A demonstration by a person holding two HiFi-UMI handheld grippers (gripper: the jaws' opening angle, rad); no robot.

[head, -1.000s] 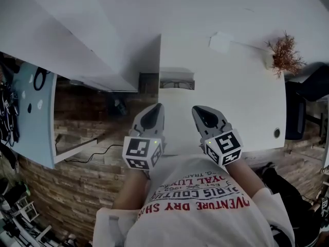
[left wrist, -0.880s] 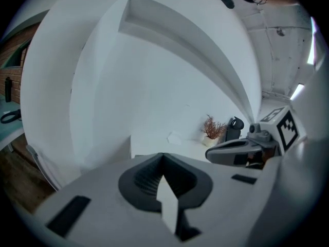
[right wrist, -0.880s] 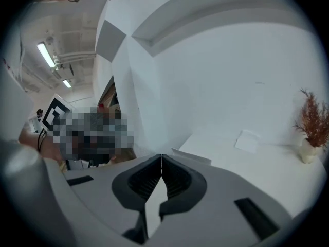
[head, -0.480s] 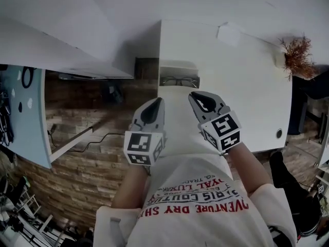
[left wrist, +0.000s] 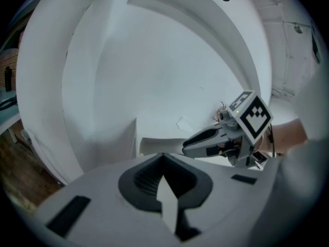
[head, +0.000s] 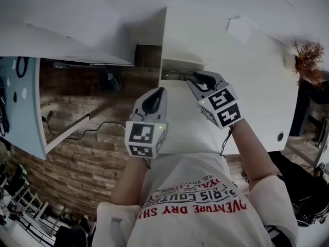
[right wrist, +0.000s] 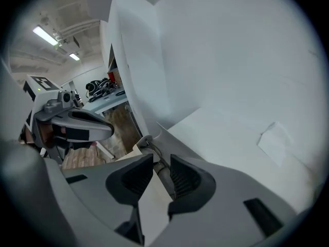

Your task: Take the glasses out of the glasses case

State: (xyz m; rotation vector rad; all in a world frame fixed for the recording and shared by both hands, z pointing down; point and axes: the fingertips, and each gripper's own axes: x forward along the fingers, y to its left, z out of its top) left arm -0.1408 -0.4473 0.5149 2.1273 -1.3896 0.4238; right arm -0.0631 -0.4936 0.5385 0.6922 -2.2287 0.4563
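At near left corner of desk (head: pixel 247 86): open glasses case (head: pixel 180 65), glasses (head: pixel 175 76) inside. Right gripper (head: pixel 194 78) at case, jaws narrowly apart, glasses frame in the gap. Left gripper (head: pixel 159 92) near desk edge, jaws together, nothing held.

Glasses (head: pixel 174 76) partly hidden — right gripper (head: pixel 195 77) covers one side

right gripper (right wrist: pixel 160 162) | fingers (right wrist: pixel 186 177) apart | glasses (right wrist: pixel 146 140) between them | white table (right wrist: pixel 236 133) beneath

White table (head: pixel 257 86) w/ open glasses case (head: pixel 180 66), paper slip (head: pixel 240 29), dried plant (head: pixel 308 60).
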